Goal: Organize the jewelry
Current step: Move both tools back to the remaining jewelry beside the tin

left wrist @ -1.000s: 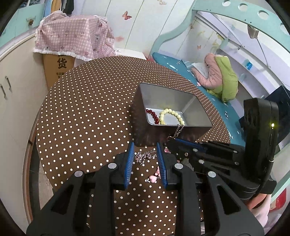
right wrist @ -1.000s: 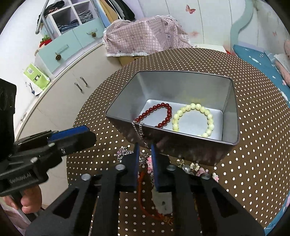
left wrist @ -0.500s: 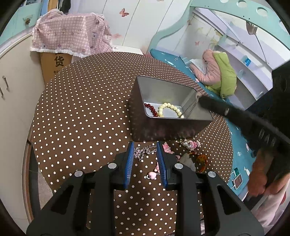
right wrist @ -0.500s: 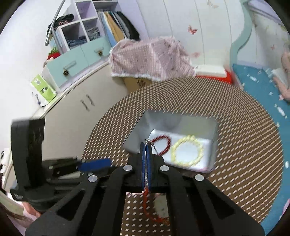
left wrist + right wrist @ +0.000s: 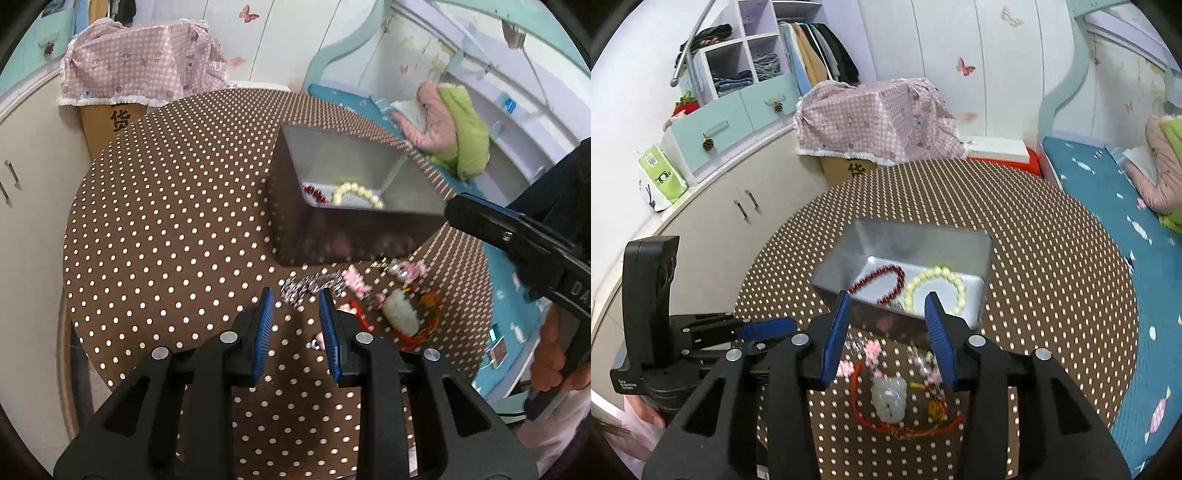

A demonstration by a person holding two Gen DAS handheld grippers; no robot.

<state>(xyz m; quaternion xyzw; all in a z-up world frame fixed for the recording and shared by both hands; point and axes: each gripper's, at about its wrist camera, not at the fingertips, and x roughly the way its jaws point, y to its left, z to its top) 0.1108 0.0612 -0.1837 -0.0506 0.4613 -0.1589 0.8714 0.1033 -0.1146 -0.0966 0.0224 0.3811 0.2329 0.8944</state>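
Note:
A metal tin (image 5: 982,258) (image 5: 295,236) stands on the round polka-dot table and holds a dark red bead bracelet (image 5: 882,278) and a pale yellow bead bracelet (image 5: 934,288) (image 5: 356,192). A silver chain glints at the tin's near inner edge (image 5: 892,304). My right gripper (image 5: 888,321) is open and empty, raised above the tin's near wall. My left gripper (image 5: 295,317) is open, low over the table, with a silver chain (image 5: 310,286) just past its fingertips. A red cord necklace with a white jade pendant (image 5: 890,400) (image 5: 400,314) and pink charms (image 5: 871,350) lie in front of the tin.
A white cabinet (image 5: 713,221) curves along the table's left. A box under a pink checked cloth (image 5: 879,118) stands behind the table. A blue mat (image 5: 1108,206) lies to the right. The left gripper's body (image 5: 665,332) is at the right view's lower left.
My right gripper lifted a silver chain from the table, carried it over the tin and opened; the chain has left its fingers. It has pulled back higher. My left gripper stayed open near the other chain.

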